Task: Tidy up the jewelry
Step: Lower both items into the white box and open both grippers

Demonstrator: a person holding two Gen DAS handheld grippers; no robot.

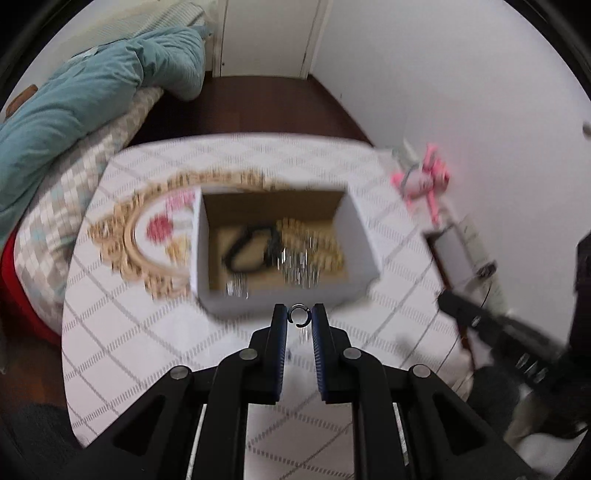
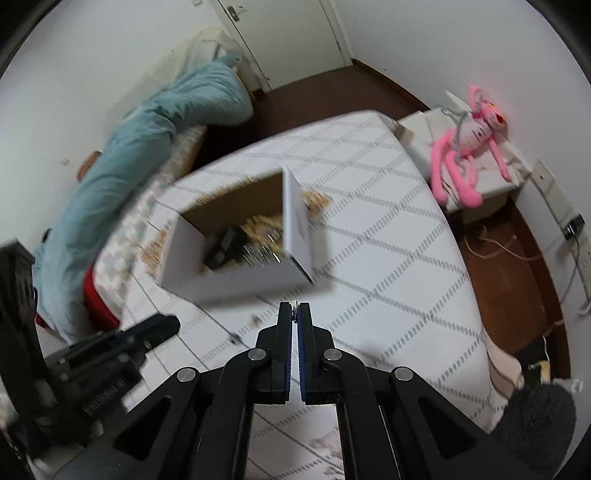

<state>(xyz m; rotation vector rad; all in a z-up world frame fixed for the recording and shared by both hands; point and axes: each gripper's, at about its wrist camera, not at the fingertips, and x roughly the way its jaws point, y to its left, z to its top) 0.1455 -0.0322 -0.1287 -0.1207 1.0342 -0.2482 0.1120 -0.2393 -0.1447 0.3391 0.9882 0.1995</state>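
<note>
Looking down at a table (image 1: 155, 354) under a white cloth with a grey dashed diamond grid, in a bedroom with dark wood flooring (image 2: 491, 258), plain white walls and a white door (image 1: 269, 33). A puffy teal duvet (image 1: 85, 92) is slumping over the bed off to your left, and a pink plush toy (image 2: 465, 147) is lying limp on a white side stand. The white cardboard box (image 1: 284, 299), brown inside, is sitting mid-table with a blurry tangle of gold, silver and black jewelry (image 1: 295, 251) in it, overlapping an ornate gold-framed oval mirror (image 1: 129, 236). Your left gripper (image 1: 297, 317) is pinching a small silver hoop earring (image 1: 297, 316), jaws narrow around it. Your right gripper (image 2: 294, 314) is clamping something tiny and metallic (image 2: 294, 305) at the tips, nearly closed; can't tell what exactly.
</note>
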